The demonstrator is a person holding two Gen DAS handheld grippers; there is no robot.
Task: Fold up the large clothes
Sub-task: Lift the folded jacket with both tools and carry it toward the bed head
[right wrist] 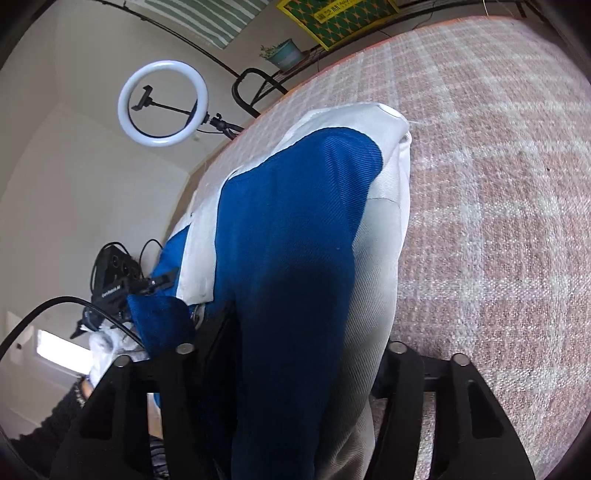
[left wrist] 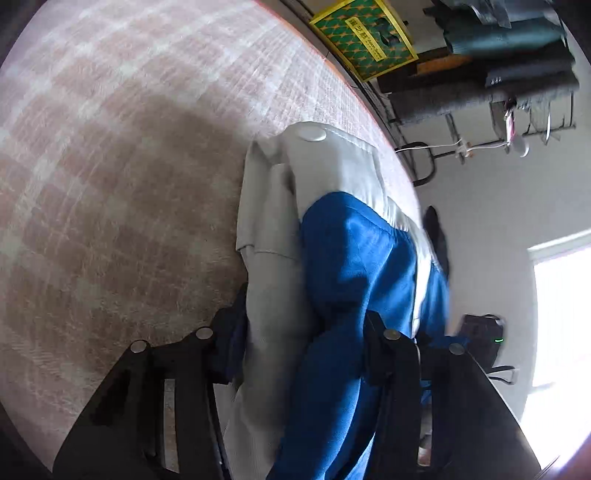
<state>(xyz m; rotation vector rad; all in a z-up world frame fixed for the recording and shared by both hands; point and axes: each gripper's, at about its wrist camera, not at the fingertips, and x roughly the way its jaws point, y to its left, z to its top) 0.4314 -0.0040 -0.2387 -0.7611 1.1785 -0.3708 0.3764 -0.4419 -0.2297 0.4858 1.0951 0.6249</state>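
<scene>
Left wrist view: the left gripper [left wrist: 301, 345] is closed on a bunched fold of the garment [left wrist: 332, 258], a blue and off-white piece with a large pale button [left wrist: 312, 133] near its far end. The cloth runs from between the black fingers [left wrist: 229, 343] forward, over the pink checked rug [left wrist: 129, 147].

Right wrist view: the right gripper [right wrist: 304, 350] likewise clamps the garment [right wrist: 295, 240], blue panel uppermost and off-white cloth beside the rug [right wrist: 498, 203]. The fabric fills the gap between both jaws.

Background: a lit ring light [right wrist: 162, 104] on its stand, a potted plant [right wrist: 286, 53], a yellow-framed green board [left wrist: 364, 35], and hanging dark clothes [left wrist: 517, 55].
</scene>
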